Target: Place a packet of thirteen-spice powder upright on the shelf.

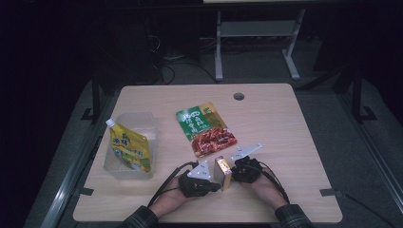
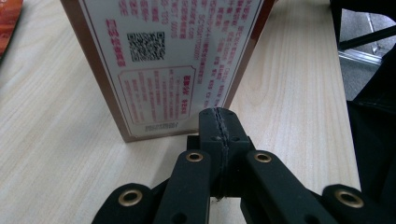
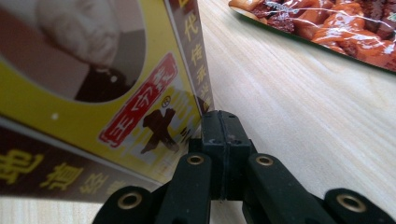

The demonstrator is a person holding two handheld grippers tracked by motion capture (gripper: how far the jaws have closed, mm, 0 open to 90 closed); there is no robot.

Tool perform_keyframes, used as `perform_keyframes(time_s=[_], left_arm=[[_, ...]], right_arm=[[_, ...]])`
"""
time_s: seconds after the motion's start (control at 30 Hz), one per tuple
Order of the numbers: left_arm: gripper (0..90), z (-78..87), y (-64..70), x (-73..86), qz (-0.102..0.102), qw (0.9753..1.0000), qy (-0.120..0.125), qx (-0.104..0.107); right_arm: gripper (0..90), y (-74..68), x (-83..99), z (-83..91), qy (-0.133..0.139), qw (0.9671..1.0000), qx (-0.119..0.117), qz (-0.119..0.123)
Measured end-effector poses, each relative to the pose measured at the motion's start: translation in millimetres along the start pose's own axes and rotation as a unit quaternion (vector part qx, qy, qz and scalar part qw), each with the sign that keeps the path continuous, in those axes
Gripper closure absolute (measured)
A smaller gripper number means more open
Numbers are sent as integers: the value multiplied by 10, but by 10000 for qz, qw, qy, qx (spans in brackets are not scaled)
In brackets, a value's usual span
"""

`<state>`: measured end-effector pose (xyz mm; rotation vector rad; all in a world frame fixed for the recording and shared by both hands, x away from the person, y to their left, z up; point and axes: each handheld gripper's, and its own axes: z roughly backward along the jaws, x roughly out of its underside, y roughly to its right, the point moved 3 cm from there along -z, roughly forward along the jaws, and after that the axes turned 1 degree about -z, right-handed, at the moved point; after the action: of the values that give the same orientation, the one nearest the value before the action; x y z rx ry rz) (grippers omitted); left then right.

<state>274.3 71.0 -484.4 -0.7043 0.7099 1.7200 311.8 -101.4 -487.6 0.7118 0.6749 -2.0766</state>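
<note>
A small brown and yellow box (image 1: 222, 172) stands upright near the table's front edge, between my two grippers. My left gripper (image 1: 216, 185) is shut with nothing between its jaws, and its tip (image 2: 219, 114) sits at the lower corner of the box's white printed back (image 2: 173, 56). My right gripper (image 1: 233, 173) is shut and empty too. Its tip (image 3: 219, 116) rests against the edge of the box's yellow front (image 3: 93, 93). A hand holds each gripper from below.
A green and red snack packet (image 1: 206, 129) lies flat just beyond the box, also in the right gripper view (image 3: 327, 28). At the left, a clear plastic container (image 1: 135, 121) holds a yellow spout pouch (image 1: 129, 149). A cable hole (image 1: 239, 96) marks the wooden table (image 1: 285, 133).
</note>
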Motion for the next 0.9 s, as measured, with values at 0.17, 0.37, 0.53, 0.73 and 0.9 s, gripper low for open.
perform_keyframes(time_s=[0.17,0.37,0.53,0.73,0.9], left_arm=[[897,20,-29,-14,-25,10000,29,-39],[898,13,-26,-25,32,10000,90,-27],[898,8,-21,-37,-2,10000,56,45],[897,49,-29,-43,41,9999,135,11],[852,149,-50,-21,188,9997,124,39]], right_arm=[[899,-13,-3,-6,10,10000,-30,31],[899,-17,-9,-5,46,10000,-71,36],[899,-17,-11,-6,88,9999,-107,29],[899,18,-6,51,127,9999,35,-21],[818,90,29,194,225,9993,197,-230]])
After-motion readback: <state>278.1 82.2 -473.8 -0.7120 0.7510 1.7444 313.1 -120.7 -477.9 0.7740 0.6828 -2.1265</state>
